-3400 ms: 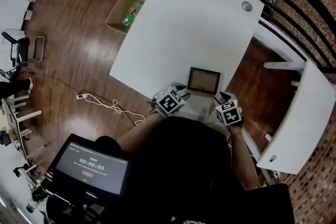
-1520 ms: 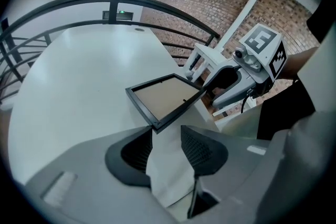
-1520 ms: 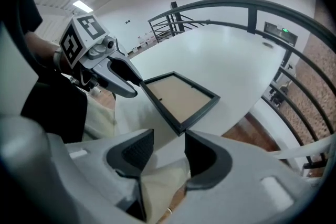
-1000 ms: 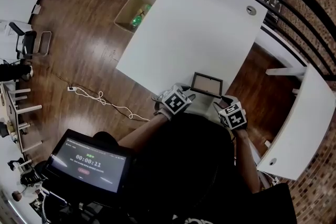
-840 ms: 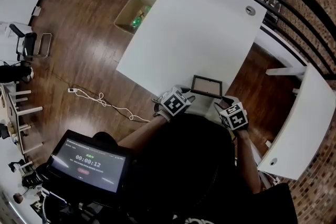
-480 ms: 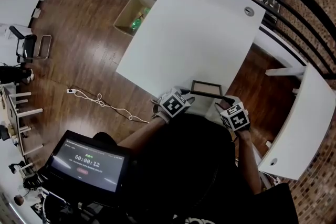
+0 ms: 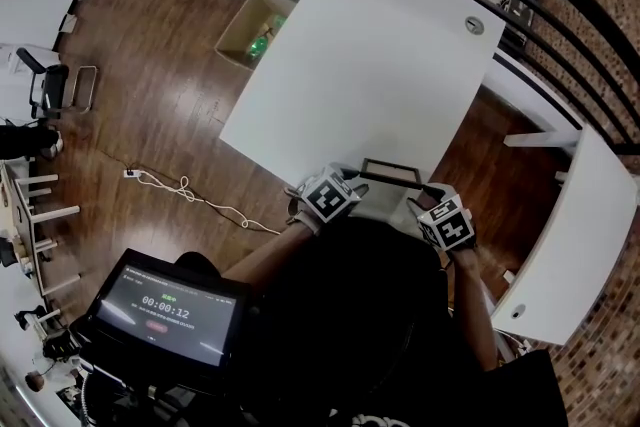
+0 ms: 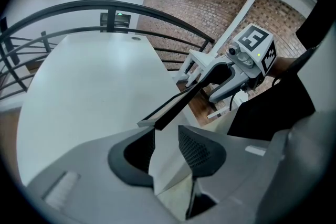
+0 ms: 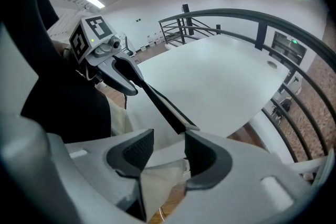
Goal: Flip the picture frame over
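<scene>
1. White table, lower centre: picture frame tipped up on edge, looks mid-flip.
2. Left gripper jaws just narrowed, right gripper gapped too; frame ends at the tips, unpinched.
3. Next: tip it over gently.

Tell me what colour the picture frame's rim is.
Black. The rectangular picture frame's rim shows best in the left gripper view.

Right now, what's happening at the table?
A person has the picture frame tilted up at the near edge of the white table, a hand-held gripper in each hand. The left hand-held gripper and the right hand-held gripper each meet one near corner. Both stand open; the left one's jaws have just been closing a little. The frame lies across the jaw tips, not down between the pads. The flip is not yet done.
</scene>
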Motion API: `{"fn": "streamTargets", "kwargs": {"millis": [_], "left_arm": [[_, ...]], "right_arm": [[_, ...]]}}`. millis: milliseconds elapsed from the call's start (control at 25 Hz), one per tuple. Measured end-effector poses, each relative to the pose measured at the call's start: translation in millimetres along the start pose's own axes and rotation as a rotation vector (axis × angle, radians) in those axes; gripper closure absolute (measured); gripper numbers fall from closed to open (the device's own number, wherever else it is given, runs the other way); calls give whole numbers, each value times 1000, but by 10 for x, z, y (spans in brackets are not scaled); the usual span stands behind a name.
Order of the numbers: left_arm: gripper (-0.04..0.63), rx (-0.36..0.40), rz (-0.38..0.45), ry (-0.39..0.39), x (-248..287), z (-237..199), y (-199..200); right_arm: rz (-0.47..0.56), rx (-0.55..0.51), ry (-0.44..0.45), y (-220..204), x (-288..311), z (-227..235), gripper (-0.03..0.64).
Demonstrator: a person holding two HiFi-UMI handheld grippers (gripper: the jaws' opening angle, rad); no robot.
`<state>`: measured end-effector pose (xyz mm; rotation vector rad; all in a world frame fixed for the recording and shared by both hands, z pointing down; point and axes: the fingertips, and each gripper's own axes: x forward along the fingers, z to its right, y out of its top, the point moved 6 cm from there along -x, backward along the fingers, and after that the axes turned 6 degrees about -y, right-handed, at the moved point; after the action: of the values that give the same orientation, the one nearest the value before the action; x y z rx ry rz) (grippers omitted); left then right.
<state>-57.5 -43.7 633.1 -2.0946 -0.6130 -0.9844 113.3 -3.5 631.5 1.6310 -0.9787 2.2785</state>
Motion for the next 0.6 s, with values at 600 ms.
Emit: {"fn": "streamTargets", "kwargs": {"millis": [600], "left_arm": [[456,-20,31,16,-84,-177,221]], "right_arm": [[5,13,-6,242,-4,174,449]]}}
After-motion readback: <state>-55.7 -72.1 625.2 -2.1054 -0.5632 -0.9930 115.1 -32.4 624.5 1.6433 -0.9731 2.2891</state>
